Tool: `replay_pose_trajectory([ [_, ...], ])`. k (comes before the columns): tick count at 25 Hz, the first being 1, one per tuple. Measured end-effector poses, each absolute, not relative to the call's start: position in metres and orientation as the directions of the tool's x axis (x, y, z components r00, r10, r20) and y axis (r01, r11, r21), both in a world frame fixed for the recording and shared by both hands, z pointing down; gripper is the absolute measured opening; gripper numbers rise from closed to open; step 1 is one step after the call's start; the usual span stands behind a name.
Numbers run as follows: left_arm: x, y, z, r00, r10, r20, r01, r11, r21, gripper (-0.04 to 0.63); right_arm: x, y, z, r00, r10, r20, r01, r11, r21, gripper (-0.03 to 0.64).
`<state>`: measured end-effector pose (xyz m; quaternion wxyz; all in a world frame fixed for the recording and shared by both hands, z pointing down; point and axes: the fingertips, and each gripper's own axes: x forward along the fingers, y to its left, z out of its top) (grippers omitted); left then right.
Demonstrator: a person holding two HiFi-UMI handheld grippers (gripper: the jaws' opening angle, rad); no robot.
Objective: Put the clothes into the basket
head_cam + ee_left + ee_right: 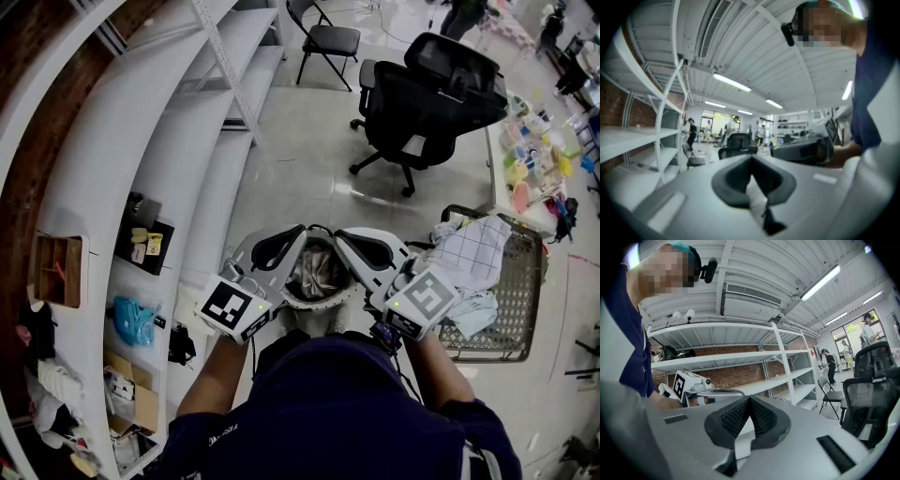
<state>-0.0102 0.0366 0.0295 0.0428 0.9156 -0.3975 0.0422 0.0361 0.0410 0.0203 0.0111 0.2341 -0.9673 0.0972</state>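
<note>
- The floor point(309, 159) is pale and glossy, with light reflecting off it.
- A wire basket point(520, 300) stands on the floor at the right.
- A black office chair point(422, 94) on castors stands beyond the basket, and a black folding chair point(323, 42) stands further back.
- A white shelving unit point(159, 141) stands along the left side.
- Its boards carry a black tray point(145, 239) of small items, a blue bag point(136, 319), cardboard boxes point(136, 398) and an open wooden box point(56, 272).
- A table point(491, 169) at the right edge bears many colourful small things point(534, 159), too small to tell apart.
</note>
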Motion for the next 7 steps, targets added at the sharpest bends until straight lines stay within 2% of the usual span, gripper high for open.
replay_pose_trajectory([
  [7,-0.0141,0.0317,0.0311,0.680,-0.725,0.105,-0.732,-0.679,0.051,0.005,0.0328,0.0373,0.0234,-0.888,-0.455,0.070,-0.460,0.869,-0.185,0.008],
])
